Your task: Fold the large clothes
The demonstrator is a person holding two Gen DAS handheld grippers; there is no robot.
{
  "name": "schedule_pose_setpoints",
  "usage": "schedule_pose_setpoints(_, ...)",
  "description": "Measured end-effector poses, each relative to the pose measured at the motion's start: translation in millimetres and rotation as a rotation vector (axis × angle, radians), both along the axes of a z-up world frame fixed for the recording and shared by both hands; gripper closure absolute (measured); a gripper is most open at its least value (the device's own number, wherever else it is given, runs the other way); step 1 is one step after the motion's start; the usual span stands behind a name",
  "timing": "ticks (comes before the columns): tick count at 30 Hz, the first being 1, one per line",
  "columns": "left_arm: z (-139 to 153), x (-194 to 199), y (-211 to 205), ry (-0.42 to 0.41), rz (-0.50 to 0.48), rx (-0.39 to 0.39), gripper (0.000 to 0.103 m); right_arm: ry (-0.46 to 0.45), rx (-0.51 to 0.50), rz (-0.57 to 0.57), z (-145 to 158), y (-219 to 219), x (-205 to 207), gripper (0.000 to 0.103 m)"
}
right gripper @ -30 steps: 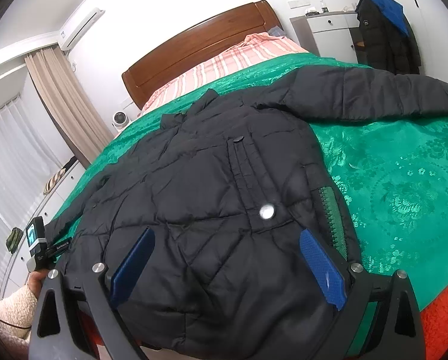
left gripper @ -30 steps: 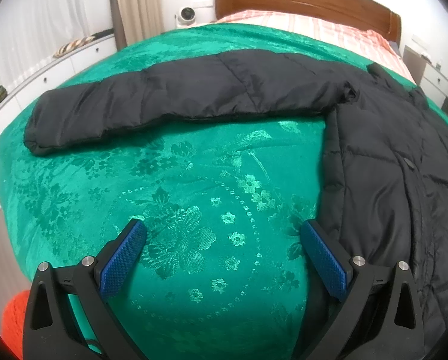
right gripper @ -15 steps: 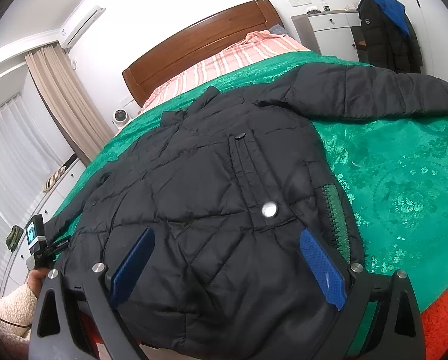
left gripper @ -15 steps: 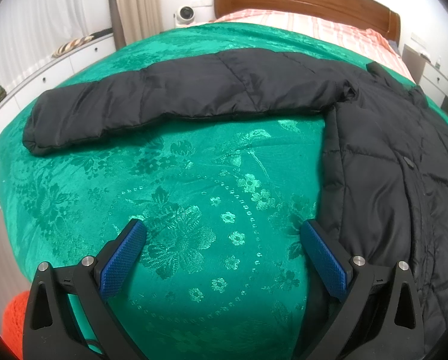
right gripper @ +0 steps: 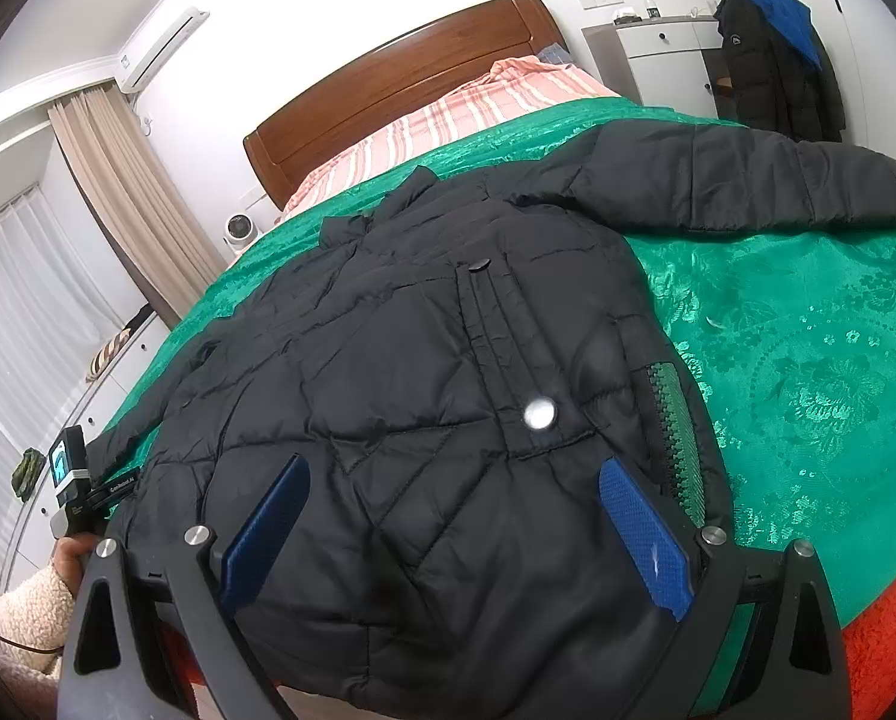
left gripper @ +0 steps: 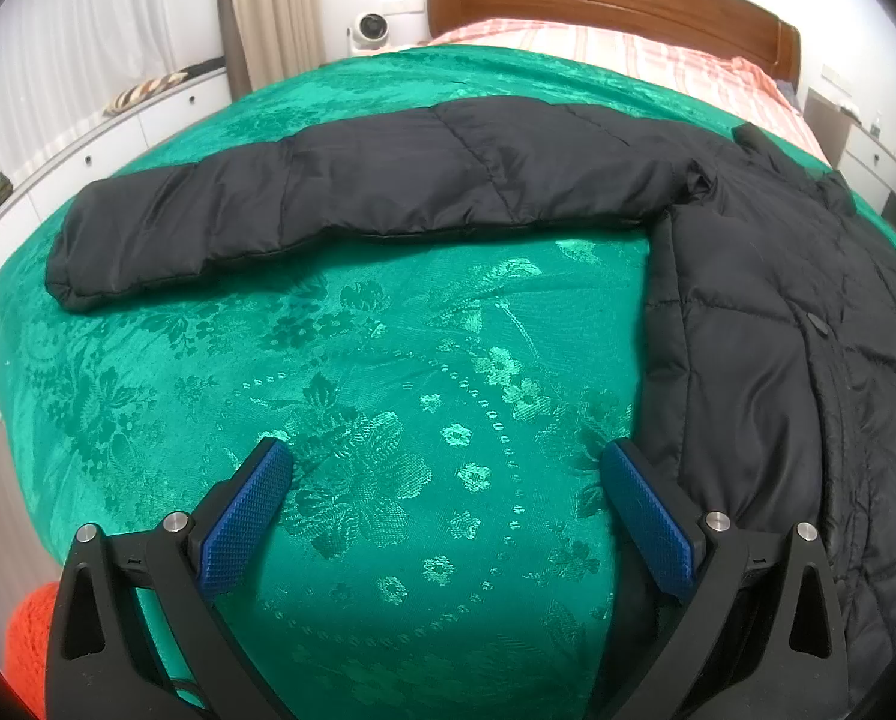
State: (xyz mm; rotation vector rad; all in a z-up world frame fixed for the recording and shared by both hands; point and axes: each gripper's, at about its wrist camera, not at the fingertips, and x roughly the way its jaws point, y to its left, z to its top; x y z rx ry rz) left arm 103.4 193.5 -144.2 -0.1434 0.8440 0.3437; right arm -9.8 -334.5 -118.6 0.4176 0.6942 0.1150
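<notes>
Open green bedspread [left gripper: 423, 396] beside spread jacket [left gripper: 778, 312]

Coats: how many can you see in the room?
2. A black coat lies spread flat on the green bedspread; another dark coat hangs by the white cabinet. Others may be hidden.

Black quilted puffer jacket [right gripper: 423, 396] lies flat, front side up, spread on the bed. Collar at the end far from the right gripper [right gripper: 451, 525]; hem nearest it, directly below and between its fingers. Front placket closed, one silver snap [right gripper: 539, 412] just ahead of the gripper. Green zipper [right gripper: 673, 438] on the side pocket, beside the right-hand finger. Both sleeves stretched straight out sideways. One sleeve [left gripper: 351, 198] lies well ahead of the left gripper [left gripper: 448, 519]; jacket body just to its right.
</notes>
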Motion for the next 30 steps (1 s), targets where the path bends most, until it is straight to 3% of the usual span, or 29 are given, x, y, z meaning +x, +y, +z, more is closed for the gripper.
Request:
schedule_pose_setpoints(17,0,0,0,0.000,0.000,0.000,0.000,0.003,0.010,-0.003,-3,-1,0,0.006)
schedule_pose_setpoints(20,0,0,0,0.000,0.000,0.000,0.000,0.008,0.081,-0.020,0,-16,0,0.006)
schedule_pose_setpoints(24,0,0,0,0.000,-0.001,0.000,0.000,-0.022,0.243,-0.144,15,-88,9,0.006)
schedule_pose_setpoints(27,0,0,0,0.001,-0.005,-0.002,0.000,-0.063,0.444,-0.356,15,-177,12,0.006)
schedule_pose_setpoints(30,0,1,0,0.001,-0.006,-0.002,0.000,-0.086,0.549,-0.535,0,-252,10,0.006)
